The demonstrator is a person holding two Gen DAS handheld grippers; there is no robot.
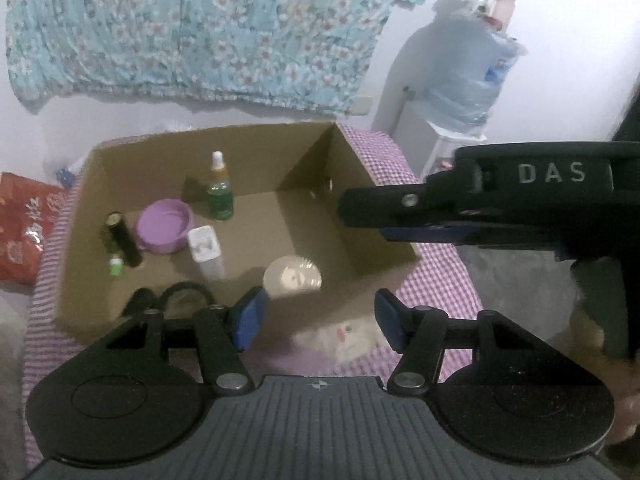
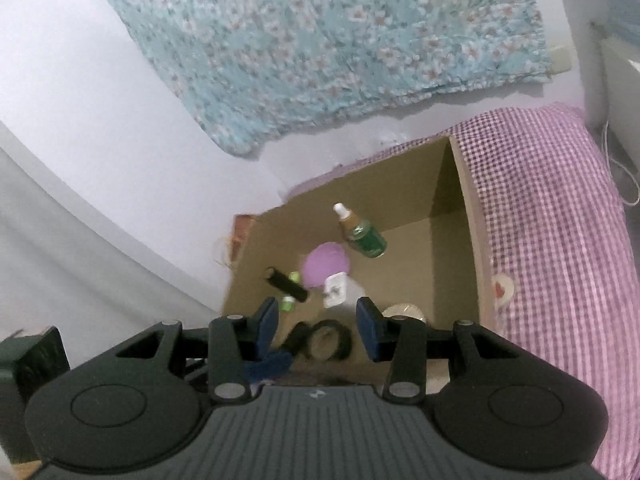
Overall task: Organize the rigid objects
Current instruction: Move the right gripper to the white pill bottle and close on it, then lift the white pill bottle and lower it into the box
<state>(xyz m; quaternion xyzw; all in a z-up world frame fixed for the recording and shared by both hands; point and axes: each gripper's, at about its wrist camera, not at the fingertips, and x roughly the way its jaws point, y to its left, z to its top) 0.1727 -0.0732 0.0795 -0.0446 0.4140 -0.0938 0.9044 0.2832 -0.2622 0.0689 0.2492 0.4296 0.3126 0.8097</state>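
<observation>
An open cardboard box (image 1: 256, 160) (image 2: 400, 188) sits on a purple checked cloth (image 1: 440, 280). In it are a green dropper bottle (image 1: 219, 196) (image 2: 362, 234), a purple bowl (image 1: 164, 226) (image 2: 324, 266), a black cylinder (image 1: 125, 241) (image 2: 286, 284), a white plug adapter (image 1: 205, 246) (image 2: 335, 290), a small green-and-white piece (image 1: 115, 267), a round clear lid (image 1: 292, 277) and a black ring (image 1: 184, 294) (image 2: 330, 338). My left gripper (image 1: 320, 320) hovers open over the box's near edge, holding nothing. My right gripper (image 2: 316, 324) (image 1: 360, 216) is open too, above the box's near side.
A floral blue cloth (image 1: 200, 28) hangs on the white wall behind. A large water bottle (image 1: 468, 80) stands at the right, a red bag (image 1: 24, 232) at the left. The checked cloth (image 2: 560, 240) spreads right of the box. A dark block (image 2: 32, 360) shows at lower left.
</observation>
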